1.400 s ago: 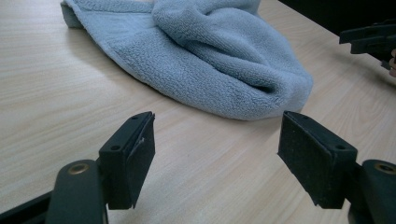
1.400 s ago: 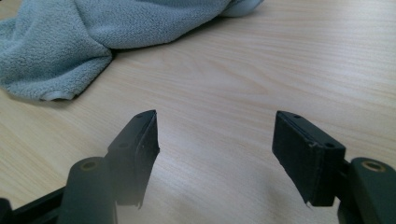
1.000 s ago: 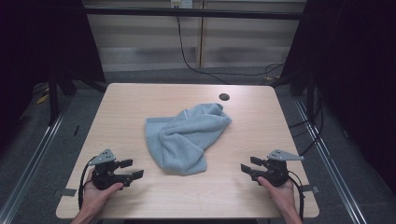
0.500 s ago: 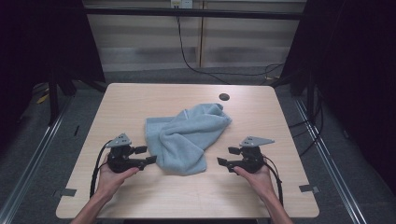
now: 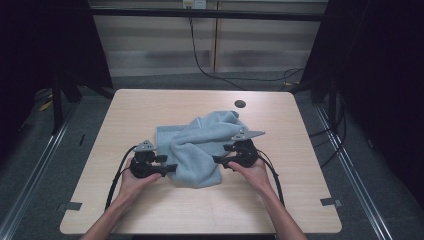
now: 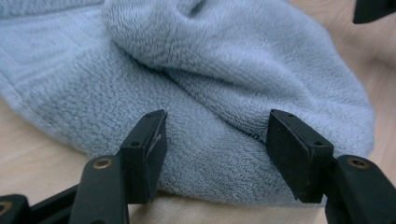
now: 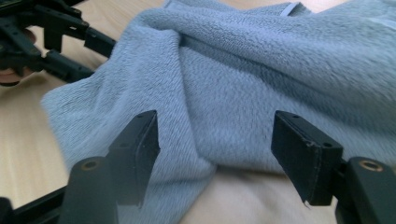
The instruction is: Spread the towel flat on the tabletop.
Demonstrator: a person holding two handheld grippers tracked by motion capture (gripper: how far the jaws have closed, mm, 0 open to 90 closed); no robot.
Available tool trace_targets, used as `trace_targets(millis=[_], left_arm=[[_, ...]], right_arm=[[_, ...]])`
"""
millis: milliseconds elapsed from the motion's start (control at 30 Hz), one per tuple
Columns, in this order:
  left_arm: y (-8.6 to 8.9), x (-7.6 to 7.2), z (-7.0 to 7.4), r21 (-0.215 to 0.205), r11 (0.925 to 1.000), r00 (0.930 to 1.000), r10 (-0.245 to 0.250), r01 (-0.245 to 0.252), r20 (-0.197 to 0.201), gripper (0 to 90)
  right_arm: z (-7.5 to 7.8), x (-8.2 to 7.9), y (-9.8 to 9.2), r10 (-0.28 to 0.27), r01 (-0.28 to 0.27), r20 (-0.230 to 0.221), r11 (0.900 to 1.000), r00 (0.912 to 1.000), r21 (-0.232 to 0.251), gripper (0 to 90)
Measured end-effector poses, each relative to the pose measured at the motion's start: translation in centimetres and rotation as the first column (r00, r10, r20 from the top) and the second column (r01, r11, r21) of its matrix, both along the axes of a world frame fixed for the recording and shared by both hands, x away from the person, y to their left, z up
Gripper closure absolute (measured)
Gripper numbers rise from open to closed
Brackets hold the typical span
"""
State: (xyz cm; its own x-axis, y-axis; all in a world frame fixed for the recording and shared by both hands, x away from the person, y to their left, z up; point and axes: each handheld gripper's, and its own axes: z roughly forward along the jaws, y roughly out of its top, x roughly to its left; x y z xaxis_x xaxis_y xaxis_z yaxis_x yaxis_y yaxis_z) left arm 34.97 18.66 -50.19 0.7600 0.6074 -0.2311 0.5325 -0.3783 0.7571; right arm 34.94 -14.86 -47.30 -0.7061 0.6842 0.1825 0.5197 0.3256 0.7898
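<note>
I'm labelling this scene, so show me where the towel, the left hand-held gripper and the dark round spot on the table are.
towel (image 5: pixel 197 150), high view, middle of the crumpled cloth.
left hand-held gripper (image 5: pixel 171 168), high view, between its jaw tips.
dark round spot (image 5: pixel 240 104), high view, its centre.

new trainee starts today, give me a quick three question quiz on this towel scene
1. True or false: the towel lies flat and neatly folded.
2. Which gripper is at the towel's left edge in the high view: A left gripper, B right gripper?
3. What small dark thing lies beyond the towel on the table?

Key: 1 false, it is crumpled. 2 A. 3 a round dark spot, maybe a hole or cap.
</note>
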Motion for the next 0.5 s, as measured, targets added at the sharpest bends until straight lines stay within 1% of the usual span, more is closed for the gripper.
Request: trace_targets(millis=[100,133,167,200,233,267,333,367,400,433,467,500], left_arm=[[-0.1,-0.1,-0.1,0.018,0.9998,0.9997,-0.006,0.005,0.024,42.3],[-0.1,-0.1,-0.2,0.020,0.9998,0.9996,-0.008,0.008,0.026,44.1],[-0.1,-0.1,-0.3,0.018,0.9998,0.9995,-0.010,0.009,0.029,44.8],[-0.1,-0.2,-0.4,0.024,0.9997,0.9992,-0.011,0.010,0.038,45.6],[-0.1,-0.2,-0.4,0.026,0.9996,0.9992,-0.015,0.014,0.038,46.3],[-0.1,-0.2,-0.4,0.028,0.9994,0.9990,-0.020,0.019,0.039,46.9],[-0.1,-0.3,-0.5,0.026,0.9996,0.9990,-0.016,0.015,0.042,48.5],[-0.1,-0.3,-0.5,0.026,0.9996,0.9990,-0.016,0.015,0.042,49.1],[-0.1,-0.3,-0.5,0.033,0.9993,0.9987,-0.019,0.018,0.047,49.1],[-0.2,-0.4,-0.5,0.037,0.9992,0.9985,-0.017,0.016,0.052,51.5],[-0.3,-0.4,-0.5,0.043,0.9989,0.9982,-0.023,0.021,0.056,51.5],[-0.4,-0.6,-0.5,0.053,0.9984,0.9977,-0.023,0.020,0.063,54.4]], right_arm=[[-0.3,1.2,1.0,-0.002,0.002,-0.016,1.000,0.9999,0.002,28.0],[-0.6,1.6,1.3,0.002,-0.002,-0.021,1.000,0.9998,-0.001,27.6],[-1.0,1.9,1.5,0.006,-0.006,-0.024,1.000,0.9997,-0.008,26.4],[-1.4,2.1,1.9,0.003,-0.004,-0.034,1.000,0.9994,-0.026,25.0],[-1.9,2.2,2.1,0.004,-0.006,-0.043,1.000,0.9991,-0.029,24.4],[-2.3,2.3,2.3,0.000,-0.001,-0.048,1.000,0.9988,-0.022,24.7],[-3.0,2.2,2.6,-0.006,0.004,-0.049,1.000,0.9988,-0.031,25.8],[-3.3,2.1,2.7,-0.007,0.006,-0.039,0.999,0.9992,-0.032,27.9],[-3.3,2.1,2.7,-0.007,0.006,-0.039,0.999,0.9992,-0.032,27.9],[-3.4,1.9,2.8,-0.010,0.008,-0.031,0.999,0.9995,-0.044,39.6],[-3.4,1.9,2.8,-0.010,0.008,-0.031,0.999,0.9995,-0.044,39.6],[-3.2,1.5,2.9,0.005,-0.006,-0.024,0.999,0.9997,-0.054,59.8]])
